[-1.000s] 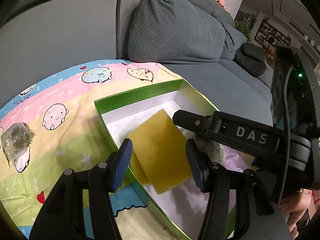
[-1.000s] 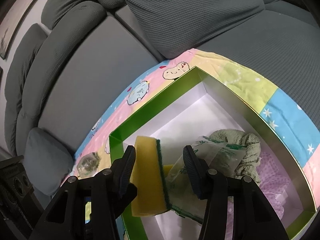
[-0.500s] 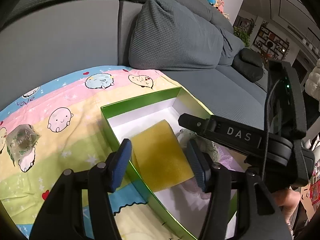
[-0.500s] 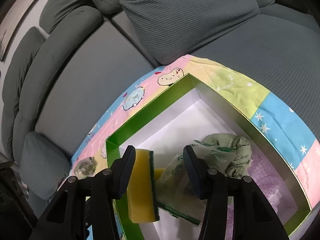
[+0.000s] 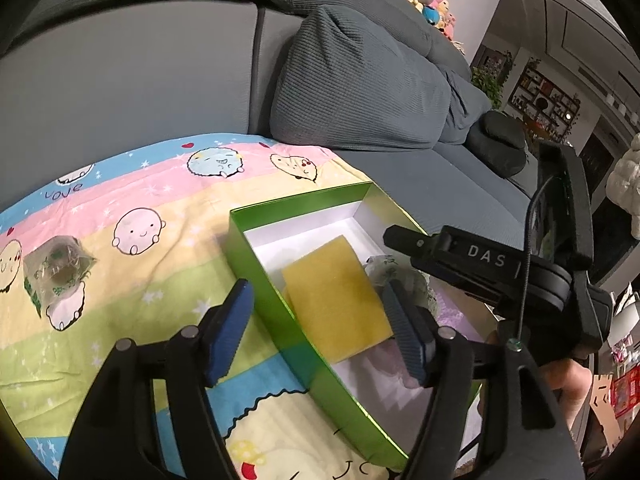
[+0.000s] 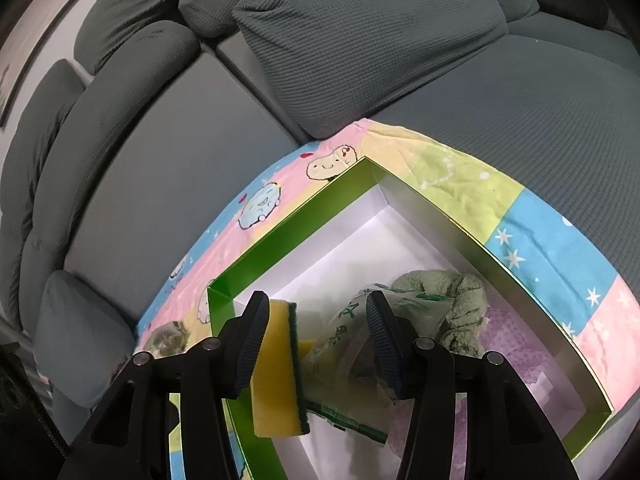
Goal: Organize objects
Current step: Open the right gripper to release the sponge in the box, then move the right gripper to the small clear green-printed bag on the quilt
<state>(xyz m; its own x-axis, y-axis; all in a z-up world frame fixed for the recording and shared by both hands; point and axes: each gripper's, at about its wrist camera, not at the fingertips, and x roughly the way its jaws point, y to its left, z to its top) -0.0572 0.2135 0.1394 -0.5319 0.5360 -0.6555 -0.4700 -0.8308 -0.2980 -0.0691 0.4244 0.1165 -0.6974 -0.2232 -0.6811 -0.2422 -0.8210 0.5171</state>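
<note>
A yellow sponge with a dark green scouring face leans inside the green box, against its left wall. My left gripper straddles that wall. Its jaws are opening and the blue pads stand off the sponge. My right gripper hovers over the box, its jaws apart. Below it are the sponge and a clear plastic bag with green print, and I see no pad pressing on either. In the left wrist view the right gripper reaches in from the right.
The box also holds a green cloth and a lilac cloth. A second clear bag lies on the cartoon blanket to the left. A grey cushion and the sofa back rise behind. A hand shows at right.
My left gripper's jaws have widened and it has pulled back from the sponge. The sponge has sunk lower and leans in the box. The right gripper has hardly moved.
</note>
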